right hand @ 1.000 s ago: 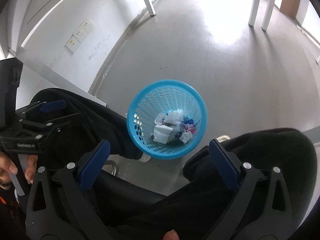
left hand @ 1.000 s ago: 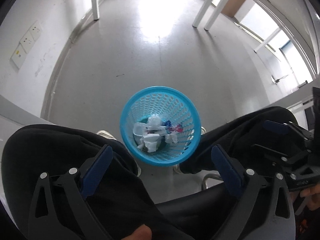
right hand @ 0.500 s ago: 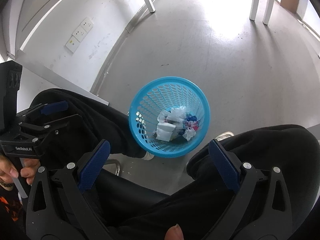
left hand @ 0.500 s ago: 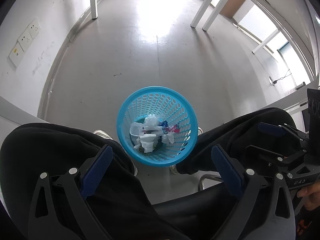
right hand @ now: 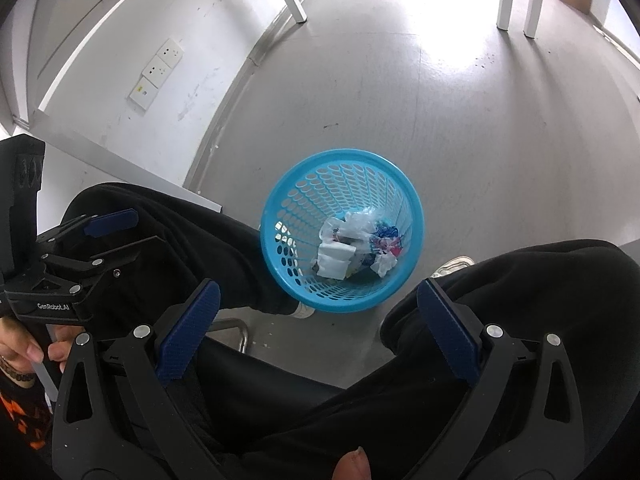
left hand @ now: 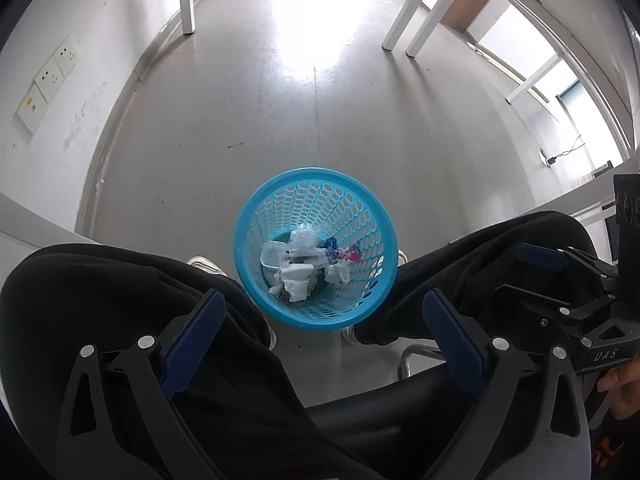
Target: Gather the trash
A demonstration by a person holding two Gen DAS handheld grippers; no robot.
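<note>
Both grippers, left point(left hand: 324, 320) and right point(right hand: 318, 312), released and empty; blue bin point(left hand: 362, 216) between knees holds trash point(left hand: 304, 266).

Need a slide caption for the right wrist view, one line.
Open right hand-held gripper above a blue basket of crumpled trash on the floor between a seated person's knees.

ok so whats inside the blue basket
The blue basket holds crumpled white tissues, a clear plastic cup and red and blue wrappers. The pile covers most of the bottom, so anything beneath it is hidden.
</note>
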